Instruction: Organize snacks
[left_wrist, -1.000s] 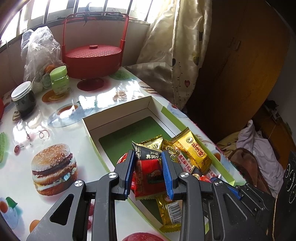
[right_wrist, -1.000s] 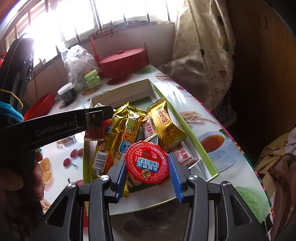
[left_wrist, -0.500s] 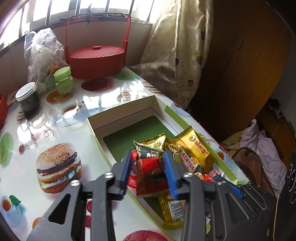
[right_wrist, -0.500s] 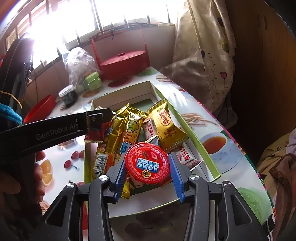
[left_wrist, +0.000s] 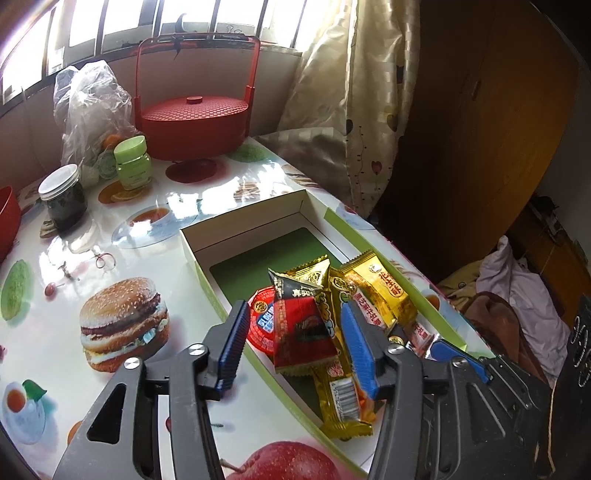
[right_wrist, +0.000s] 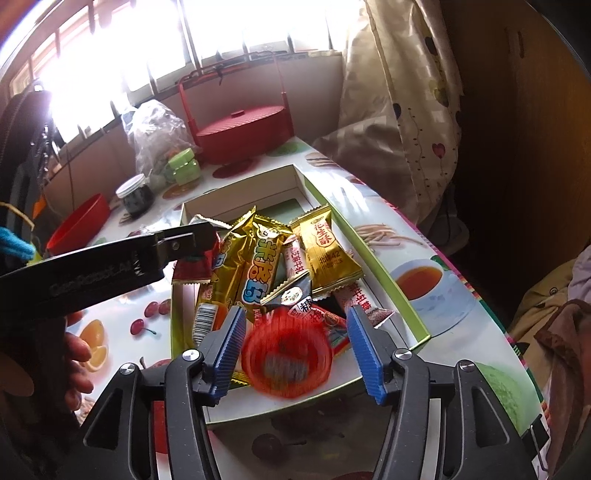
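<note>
Both grippers, left gripper (left_wrist: 293, 338) and right gripper (right_wrist: 295, 341), gape wide, holding nothing; a blurred round red jelly cup (right_wrist: 286, 360) and a red-black foil snack packet (left_wrist: 303, 328) lie loose over the green-floored white cardboard box (left_wrist: 255, 258), at 12 o'clock on the glossy food-print desk (left_wrist: 122, 317).

The right gripper (right_wrist: 295, 339) stands spread wide above the box (right_wrist: 380, 273) of snacks, a blurred red jelly cup (right_wrist: 286, 360) loose between its blue pads (right_wrist: 364, 349), neither touching it.

"GenRobot.AI" runs along the left gripper (right_wrist: 207, 242); "花生酥" marks a gold packet (right_wrist: 327, 254)
</note>
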